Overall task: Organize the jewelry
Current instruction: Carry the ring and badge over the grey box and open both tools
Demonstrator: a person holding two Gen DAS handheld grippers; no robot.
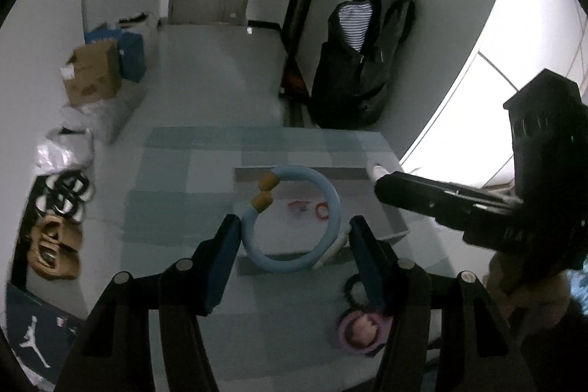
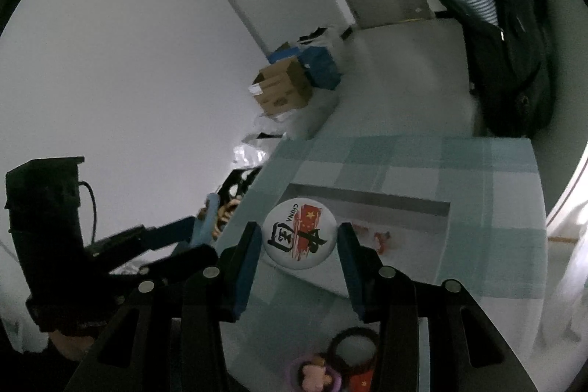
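Observation:
In the left wrist view my left gripper [image 1: 294, 237] is shut on a light-blue bangle [image 1: 330, 193] with two orange beads, held in the air over a shallow grey tray [image 1: 389, 212]. Small red pieces [image 1: 322, 210] lie in the tray. At the right of that view my right gripper [image 1: 378, 177] shows a white edge at its tip. In the right wrist view my right gripper [image 2: 299, 245] is shut on a round white badge [image 2: 299, 234] printed with "CHINA" and a red flag, above the tray's [image 2: 367, 199] near-left corner. The left gripper [image 2: 198, 234] with the bangle [image 2: 205, 223] is at the left.
The tray sits on a pale checked tablecloth [image 1: 183, 171]. A purple ring holding a pink piece [image 1: 362, 329] and a black ring [image 1: 352, 287] lie near the front edge. On the floor beyond are a black backpack [image 1: 364, 61], a cardboard box [image 1: 93, 72] and shoes [image 1: 55, 237].

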